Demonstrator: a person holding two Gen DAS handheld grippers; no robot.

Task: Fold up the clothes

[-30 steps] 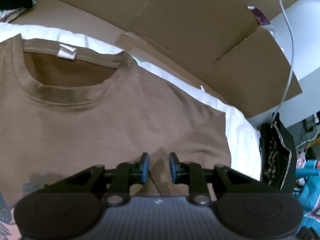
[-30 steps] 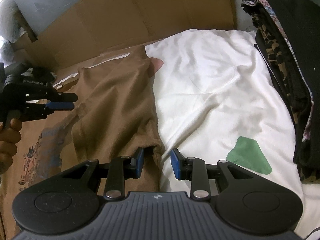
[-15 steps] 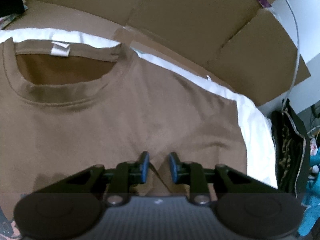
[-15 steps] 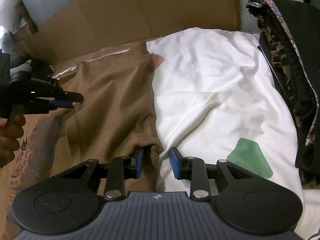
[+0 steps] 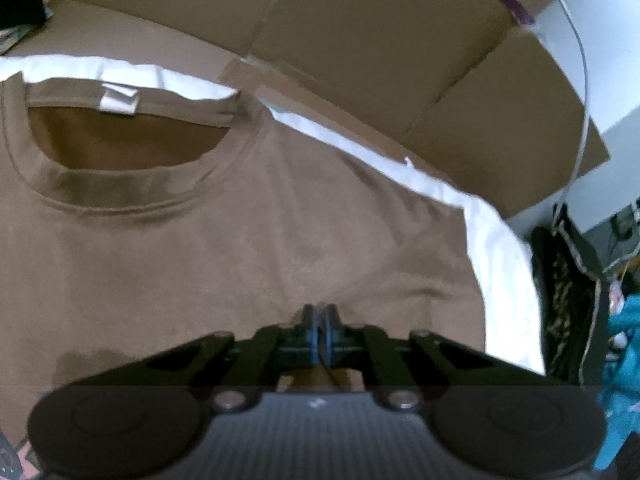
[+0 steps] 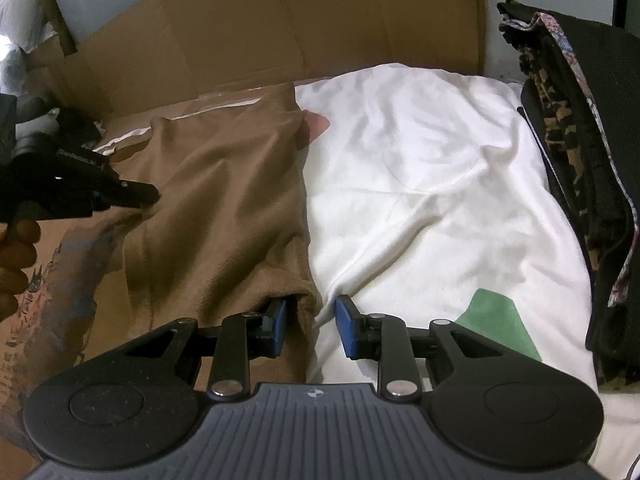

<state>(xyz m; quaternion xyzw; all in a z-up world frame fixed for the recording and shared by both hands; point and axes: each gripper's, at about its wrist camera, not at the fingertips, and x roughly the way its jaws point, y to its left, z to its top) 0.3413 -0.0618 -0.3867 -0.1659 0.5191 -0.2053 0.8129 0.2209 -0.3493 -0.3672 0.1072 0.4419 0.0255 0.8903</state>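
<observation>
— Pinching the brown T-shirt [image 5: 280, 248], is that what the left gripper [image 5: 320, 322] does?

— Yes. Its pads are pressed together on a little ridge of cloth, so the shirt can be lifted and folded. The shirt lies on a white sheet [image 6: 420, 184] on the bed.

— And the right gripper [image 6: 310, 326]?

— Its jaws are spread. The shirt's edge sits between them, but the pads are not squeezing it.

— What does each view show alone?

— The left one shows the collar [image 5: 132, 196] and white tag [image 5: 119, 99]. The right one shows the left gripper from the side, a green patch [image 6: 498, 322] and dark clothes [image 6: 580, 140] stacked nearby.
</observation>
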